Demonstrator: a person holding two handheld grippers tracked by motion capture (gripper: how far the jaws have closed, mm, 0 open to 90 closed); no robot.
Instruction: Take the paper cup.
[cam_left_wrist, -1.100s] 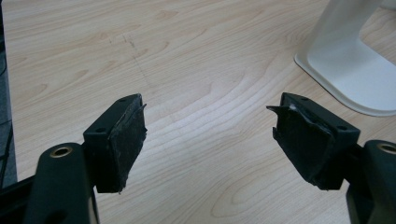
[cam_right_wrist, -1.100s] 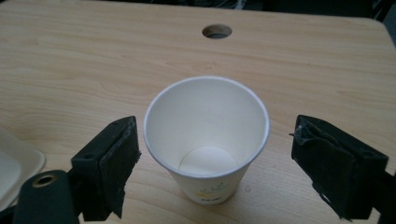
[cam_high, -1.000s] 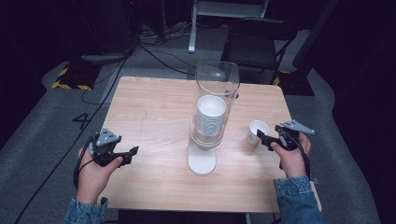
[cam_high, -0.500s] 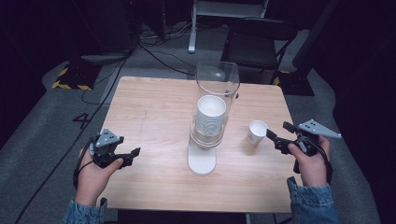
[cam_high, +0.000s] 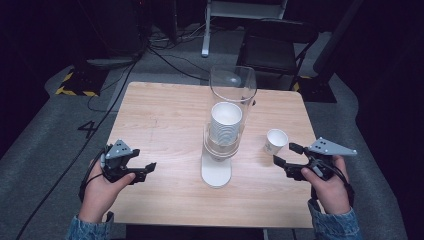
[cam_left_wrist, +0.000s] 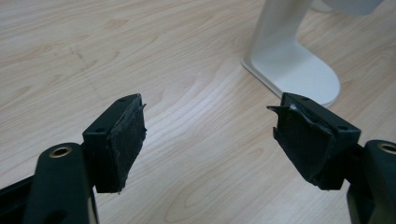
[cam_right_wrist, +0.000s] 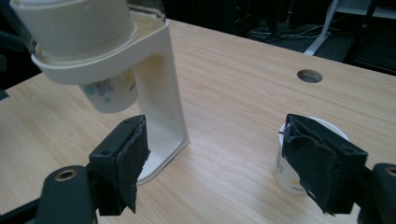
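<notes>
A white cup dispenser (cam_high: 216, 172) with a clear tube stands mid-table and holds a stack of paper cups (cam_high: 226, 121). Its lowest cup (cam_right_wrist: 109, 93), printed with flowers, pokes out below the ring. A single paper cup (cam_high: 276, 141) stands upright on the wooden table (cam_high: 165, 115), right of the dispenser. My right gripper (cam_high: 285, 154) hovers just right of and nearer than that cup. Its jaws have just been closing, but they stand apart with nothing between them; the cup (cam_right_wrist: 288, 173) sits behind the right jaw. My left gripper (cam_high: 145, 170) is open at the near left, facing the dispenser's foot (cam_left_wrist: 294, 70).
A cable hole (cam_right_wrist: 309, 75) is in the tabletop at the far right. A dark chair (cam_high: 277, 45) stands behind the table, with cables and yellow-black tape (cam_high: 75, 85) on the grey floor. Bare wood lies between the left gripper (cam_left_wrist: 208, 116) and the dispenser.
My right gripper has drawn back from the single cup, to the right and upward, and its jaws have narrowed. The cup stays where it stood. The left hand has not moved.
</notes>
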